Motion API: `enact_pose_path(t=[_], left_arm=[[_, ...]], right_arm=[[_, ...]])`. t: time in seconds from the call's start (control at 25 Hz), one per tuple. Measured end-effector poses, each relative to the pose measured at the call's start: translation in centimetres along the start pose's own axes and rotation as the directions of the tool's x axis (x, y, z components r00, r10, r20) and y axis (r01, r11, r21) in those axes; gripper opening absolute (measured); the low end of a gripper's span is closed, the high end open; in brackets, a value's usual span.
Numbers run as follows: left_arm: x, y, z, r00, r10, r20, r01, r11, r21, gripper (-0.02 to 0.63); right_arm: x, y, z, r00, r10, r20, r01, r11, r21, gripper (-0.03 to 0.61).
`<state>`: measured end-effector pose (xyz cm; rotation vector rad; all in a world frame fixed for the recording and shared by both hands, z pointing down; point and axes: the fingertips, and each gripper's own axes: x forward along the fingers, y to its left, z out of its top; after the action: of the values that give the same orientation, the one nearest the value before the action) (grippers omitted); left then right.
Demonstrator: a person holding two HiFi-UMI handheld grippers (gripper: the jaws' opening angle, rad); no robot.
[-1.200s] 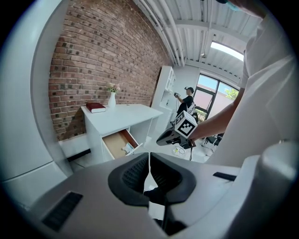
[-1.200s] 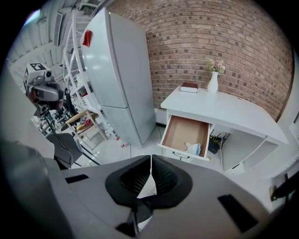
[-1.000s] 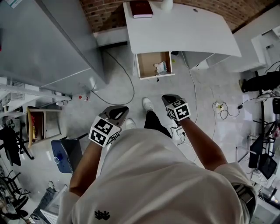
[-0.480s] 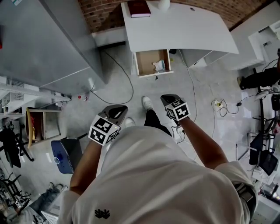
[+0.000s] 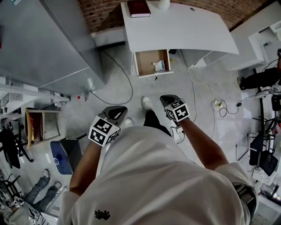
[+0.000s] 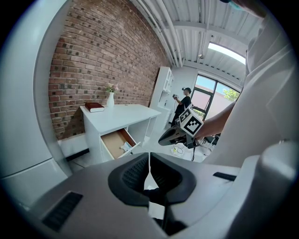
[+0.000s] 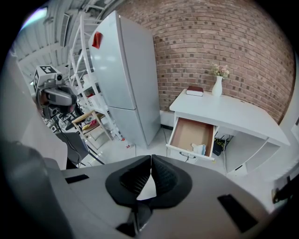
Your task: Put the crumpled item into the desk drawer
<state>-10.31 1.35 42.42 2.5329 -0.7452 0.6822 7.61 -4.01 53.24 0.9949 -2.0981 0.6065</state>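
The white desk [image 5: 184, 28] stands ahead with its wooden drawer [image 5: 149, 63] pulled open. A pale crumpled item [image 5: 160, 66] lies in the drawer's right front corner, also seen as the crumpled item [image 7: 199, 149] and the crumpled item [image 6: 125, 147]. My left gripper [image 5: 118, 110] and right gripper [image 5: 168, 100] are held close to my body, well short of the drawer. Both are shut with nothing between the jaws: left gripper [image 6: 149, 173], right gripper [image 7: 150, 176].
A grey fridge [image 5: 44, 39] stands at the left. A dark red book [image 5: 139, 8] and a white vase [image 5: 165, 4] sit on the desk. Cables [image 5: 127, 90] trail on the floor. A blue chair [image 5: 66, 156] is at my left, and another person's legs [image 5: 44, 189] show at the lower left.
Both grippers have barely moved. Another person's legs have come into view at the lower left of the head view.
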Motion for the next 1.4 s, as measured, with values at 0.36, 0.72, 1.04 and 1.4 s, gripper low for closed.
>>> enact_pose_path(t=[0.36,0.72,1.04,1.4], left_arm=[[0.9,0.7,-0.1,1.0,-0.007,-0.013,0.007,1.0,-0.007,0.029],[1.9,1.5,0.5,1.0,-0.008,-0.016,0.008,1.0,-0.007,0.029],[2.8,2.2,1.3,1.0,-0.014,-0.017,0.014,1.0,-0.011,0.029],[4.2,3.3,1.8,0.999,-0.024,-0.03,0.023,1.0,-0.013,0.029]], right_arm=[[0.4,0.0,0.3,1.0,0.022,-0.005,-0.022,0.999,-0.023,0.029],[1.0,-0.3,1.3,0.999,0.04,-0.009,-0.041,0.998,-0.05,0.029],[1.2,-1.2,2.3,0.999,0.036,-0.001,-0.036,0.997,-0.066,0.029],[1.8,-2.4,2.2,0.999,0.035,-0.025,-0.037,0.998,-0.057,0.029]])
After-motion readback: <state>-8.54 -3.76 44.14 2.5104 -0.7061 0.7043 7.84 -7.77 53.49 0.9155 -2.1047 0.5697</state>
